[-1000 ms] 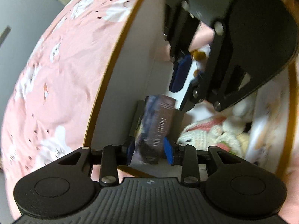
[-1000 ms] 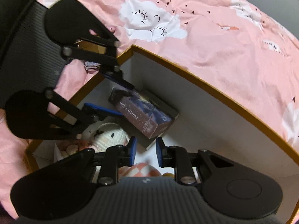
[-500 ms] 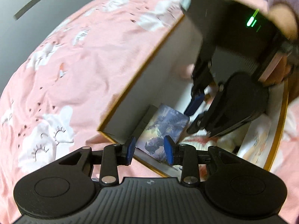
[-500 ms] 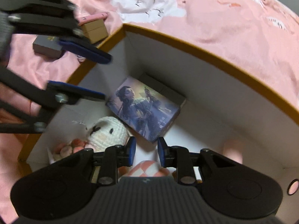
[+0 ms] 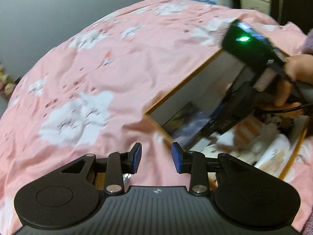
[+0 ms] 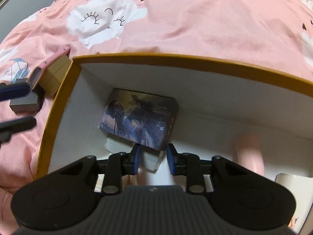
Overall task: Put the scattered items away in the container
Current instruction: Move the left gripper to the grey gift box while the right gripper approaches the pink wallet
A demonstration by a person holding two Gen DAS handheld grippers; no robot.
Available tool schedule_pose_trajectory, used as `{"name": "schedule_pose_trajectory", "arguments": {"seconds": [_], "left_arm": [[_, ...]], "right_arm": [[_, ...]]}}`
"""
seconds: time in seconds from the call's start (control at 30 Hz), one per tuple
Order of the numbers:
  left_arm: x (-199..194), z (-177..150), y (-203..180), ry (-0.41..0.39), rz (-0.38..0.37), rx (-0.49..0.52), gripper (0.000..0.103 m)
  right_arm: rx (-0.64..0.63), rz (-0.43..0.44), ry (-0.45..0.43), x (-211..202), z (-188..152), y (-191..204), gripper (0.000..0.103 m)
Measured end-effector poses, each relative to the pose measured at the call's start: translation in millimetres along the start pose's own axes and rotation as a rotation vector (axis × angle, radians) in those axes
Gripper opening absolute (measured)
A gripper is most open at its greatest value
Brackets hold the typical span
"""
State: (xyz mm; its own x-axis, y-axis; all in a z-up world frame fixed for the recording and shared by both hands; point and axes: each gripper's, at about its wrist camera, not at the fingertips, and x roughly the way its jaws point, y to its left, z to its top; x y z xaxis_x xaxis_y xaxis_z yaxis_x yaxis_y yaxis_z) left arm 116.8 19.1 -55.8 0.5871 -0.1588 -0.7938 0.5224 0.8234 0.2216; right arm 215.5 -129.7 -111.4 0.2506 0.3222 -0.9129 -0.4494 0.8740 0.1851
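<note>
While both jaws gape empty, glossy illustrated box (image 6: 139, 118) inside matte, gold-rimmed cardboard container (image 6: 58, 98).

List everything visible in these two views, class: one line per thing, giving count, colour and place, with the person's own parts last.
container: one, white inside, mustard rim, on the bedspread
illustrated box: one, purple-blue, lying flat inside the container
bedspread: one, pink with white clouds, under everything
tan box: one, outside the container's left wall
pink clip: one, on the tan box
dark grey box: one, beside the tan box
left gripper: black, blue pads, open, empty
right gripper: black, blue pads, jaws opening, empty
hand: one, holding the right gripper
</note>
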Motion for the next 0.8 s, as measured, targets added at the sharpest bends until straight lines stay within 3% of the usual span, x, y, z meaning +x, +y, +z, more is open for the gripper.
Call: {"name": "schedule_pose_trajectory", "arguments": {"seconds": [0.23, 0.43, 0.6, 0.8], "left_arm": [[-15, -20, 38, 0.073, 0.09, -0.111, 0.04], [-31, -41, 79, 0.094, 0.13, -0.219, 0.04], [-36, -49, 95, 0.09, 0.178, -0.161, 0.048], [-29, -56, 105, 0.094, 0.199, -0.106, 0.05]], "right_arm": [[-0.124, -0.062, -0.018, -31, 1, -2, 0.032], [-0.137, 0.017, -0.076, -72, 14, 8, 0.032], [-0.175, 0.102, -0.102, -84, 36, 33, 0.032], [-0.215, 0.183, -0.109, -76, 63, 70, 0.032]]}}
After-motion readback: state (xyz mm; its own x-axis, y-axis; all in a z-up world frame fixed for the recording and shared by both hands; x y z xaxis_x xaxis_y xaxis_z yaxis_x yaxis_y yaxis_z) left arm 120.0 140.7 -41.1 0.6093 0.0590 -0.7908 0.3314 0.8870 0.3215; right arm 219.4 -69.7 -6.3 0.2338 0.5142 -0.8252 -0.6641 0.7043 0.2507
